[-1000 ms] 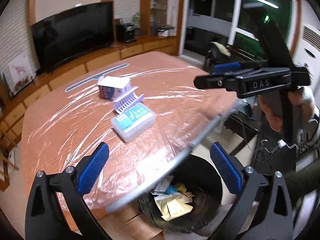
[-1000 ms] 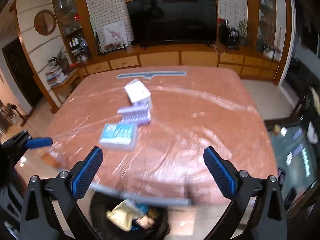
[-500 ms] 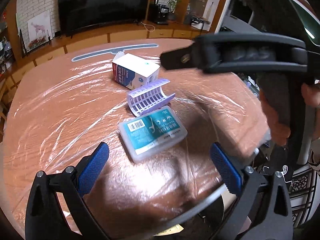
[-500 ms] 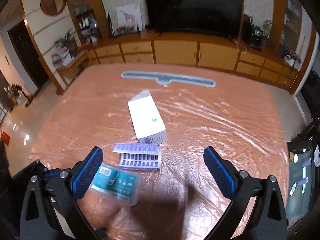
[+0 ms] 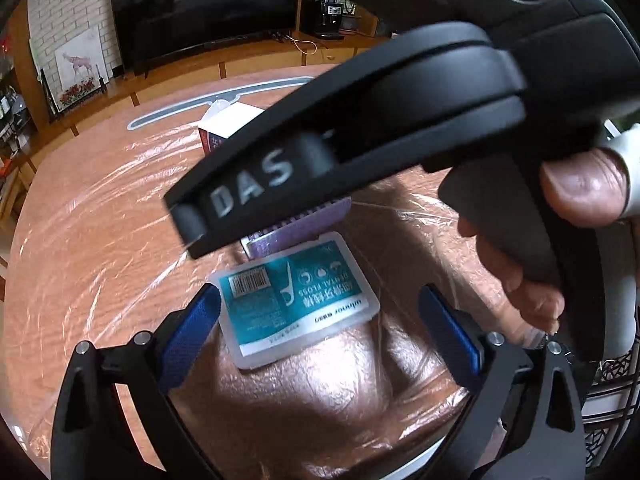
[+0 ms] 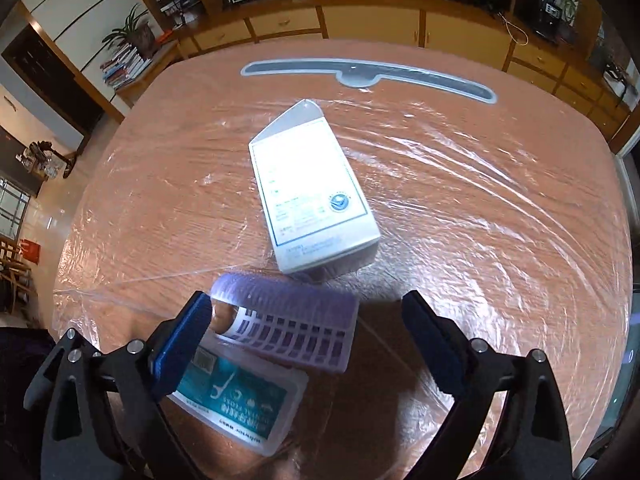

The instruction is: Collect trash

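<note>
Three pieces of trash lie on the plastic-covered table [image 6: 480, 200]. A clear dental floss box with a teal label [image 5: 296, 296] sits between the open fingers of my left gripper [image 5: 320, 332]; it also shows in the right wrist view [image 6: 240, 404]. A curved purple plastic tray [image 6: 288, 324] lies between the open fingers of my right gripper [image 6: 308, 344], partly over the floss box. A white carton [image 6: 308, 196] lies just beyond it. In the left wrist view the right gripper's black body [image 5: 360, 120] hides most of the purple tray [image 5: 304, 224] and the carton [image 5: 228, 124].
A grey curved strip [image 6: 368, 74] lies at the table's far side. Wooden cabinets [image 6: 372, 28] and a television [image 5: 200, 20] stand behind the table. The hand holding the right gripper [image 5: 560, 216] is close at the left wrist view's right.
Both grippers have moved forward and down over the table toward the trash. The bin below the table edge has left view. The right gripper now crosses close in front of the left camera.
</note>
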